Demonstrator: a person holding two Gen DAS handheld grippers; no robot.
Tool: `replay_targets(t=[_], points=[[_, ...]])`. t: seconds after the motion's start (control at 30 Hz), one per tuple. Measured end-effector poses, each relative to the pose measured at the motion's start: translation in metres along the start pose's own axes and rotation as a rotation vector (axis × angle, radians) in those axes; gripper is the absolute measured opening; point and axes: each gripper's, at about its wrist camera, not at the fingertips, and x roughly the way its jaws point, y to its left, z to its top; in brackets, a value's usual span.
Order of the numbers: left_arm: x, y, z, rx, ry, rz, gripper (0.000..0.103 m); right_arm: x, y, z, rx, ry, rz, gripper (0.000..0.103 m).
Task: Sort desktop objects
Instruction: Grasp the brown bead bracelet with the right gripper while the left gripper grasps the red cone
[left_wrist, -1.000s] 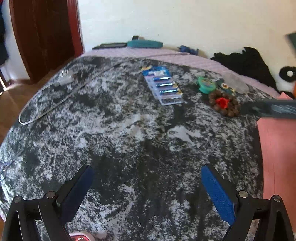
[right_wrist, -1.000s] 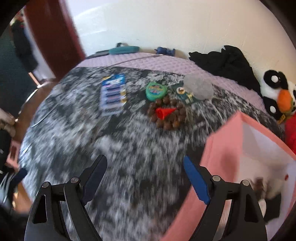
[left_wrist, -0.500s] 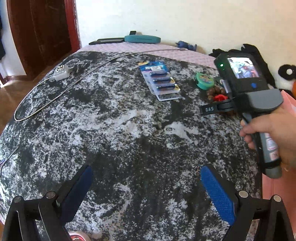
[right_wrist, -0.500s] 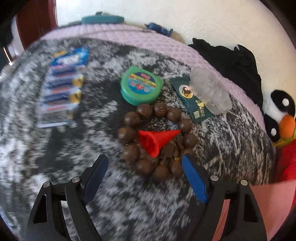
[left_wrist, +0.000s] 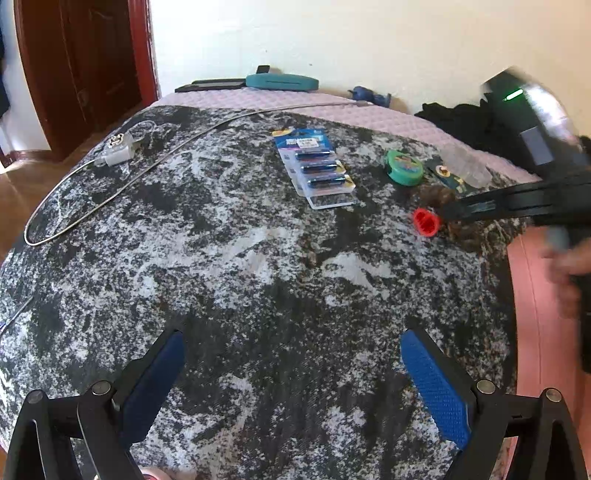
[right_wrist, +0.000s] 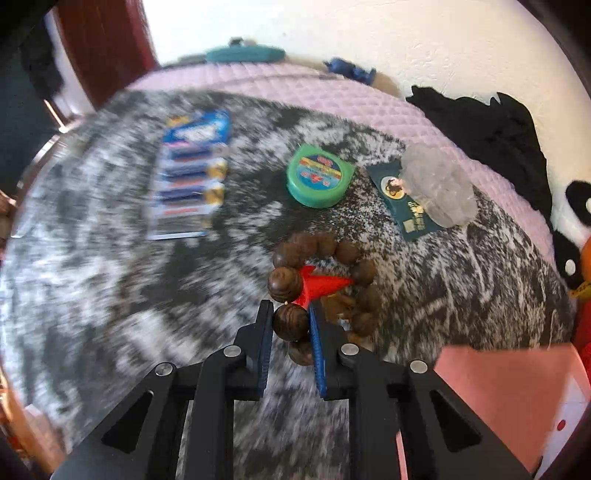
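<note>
**Right tongs closed on bead bracelet; left tongs idle and wide**

Far left on the mottled cloth lies a white charger with its cable looped toward the edge, well apart from everything else.

The left tongs stand wide apart and hold nothing, low over bare cloth; judged to be kept clear while the other hand works.

Next comes the battery pack, flat on the cloth, then the green round tin just beside a dark sachet on which a clear plastic piece rests.

Below these, the wooden bead bracelet lies with a red cone inside its ring. The right tongs are narrowed onto one bead at the near side of the loop, a grip that should bring the whole string along. Blur suggests motion; whether the bracelet has left the cloth cannot be told.

At far right the pink box stands open just beside, probably the sorting container.
</note>
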Motion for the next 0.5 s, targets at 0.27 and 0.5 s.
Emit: replay_targets(t=[0.27,0.5], points=[[0.021,-0.026,0.011,0.026,-0.008,-0.049,0.097,-0.116,0.002,-0.044,-0.020,-0.126,0.137,0.020],[0.082,-0.095,0.061,0.196,0.032,-0.251,0.091,-0.219,-0.037,-0.099,0.047,-0.309,0.231,0.020]])
